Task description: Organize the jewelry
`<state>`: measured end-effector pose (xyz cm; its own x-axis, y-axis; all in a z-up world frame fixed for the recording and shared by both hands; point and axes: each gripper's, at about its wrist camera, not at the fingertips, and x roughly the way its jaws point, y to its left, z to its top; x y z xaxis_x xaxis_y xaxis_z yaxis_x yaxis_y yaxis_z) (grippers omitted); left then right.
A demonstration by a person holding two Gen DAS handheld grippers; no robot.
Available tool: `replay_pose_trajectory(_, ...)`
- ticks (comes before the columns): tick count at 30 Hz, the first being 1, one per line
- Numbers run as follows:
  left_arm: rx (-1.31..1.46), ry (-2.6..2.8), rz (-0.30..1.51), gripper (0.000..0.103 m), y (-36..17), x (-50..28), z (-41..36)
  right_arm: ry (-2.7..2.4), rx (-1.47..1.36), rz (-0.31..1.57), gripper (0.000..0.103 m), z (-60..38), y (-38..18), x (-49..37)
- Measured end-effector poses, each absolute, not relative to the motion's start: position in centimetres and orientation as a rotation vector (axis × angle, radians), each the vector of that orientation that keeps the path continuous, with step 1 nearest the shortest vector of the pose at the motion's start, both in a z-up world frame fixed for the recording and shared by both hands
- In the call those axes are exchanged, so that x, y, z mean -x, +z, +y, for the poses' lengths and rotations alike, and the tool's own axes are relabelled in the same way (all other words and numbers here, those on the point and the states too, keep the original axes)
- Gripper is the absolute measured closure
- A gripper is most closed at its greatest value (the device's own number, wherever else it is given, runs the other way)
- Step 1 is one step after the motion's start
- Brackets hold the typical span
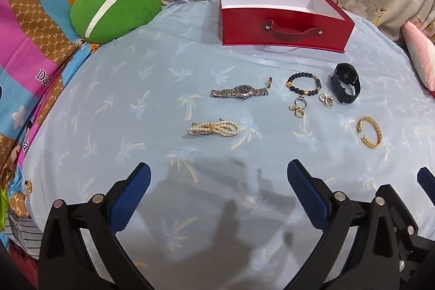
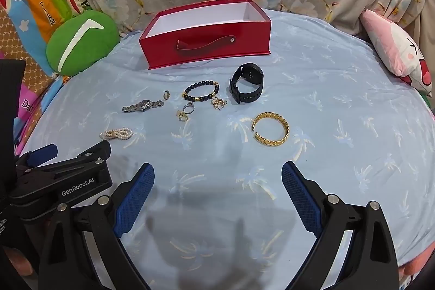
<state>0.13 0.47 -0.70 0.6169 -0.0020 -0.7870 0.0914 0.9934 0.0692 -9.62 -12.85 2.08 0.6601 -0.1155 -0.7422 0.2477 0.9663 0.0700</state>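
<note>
Both the left gripper (image 1: pixel 218 175) and right gripper (image 2: pixel 218 175) gape apart, holding nothing, nearer than the red box (image 1: pixel 282 29); jewelry lies between.

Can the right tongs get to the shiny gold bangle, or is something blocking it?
Probably yes. The right tongs are open and empty, and the gold bangle lies alone on the blue sheet just ahead, with only bare cloth between.

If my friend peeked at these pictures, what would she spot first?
Probably the bright red box, open and empty, standing at the far side of the pale blue sheet. Next, the shiny gold bangle lying alone nearest the right tongs, and the black smartwatch just in front of the box. Both the left tongs and right tongs are open, holding nothing.
</note>
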Motion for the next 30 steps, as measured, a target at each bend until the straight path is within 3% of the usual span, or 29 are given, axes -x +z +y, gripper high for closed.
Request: replay_pose_trajectory(30, -0.107, -0.052, 0.93, 0.005, -1.3, -0.12, 0.37, -0.203, -0.172, 0.828, 0.01, -13.04, 1.91, 9.56)
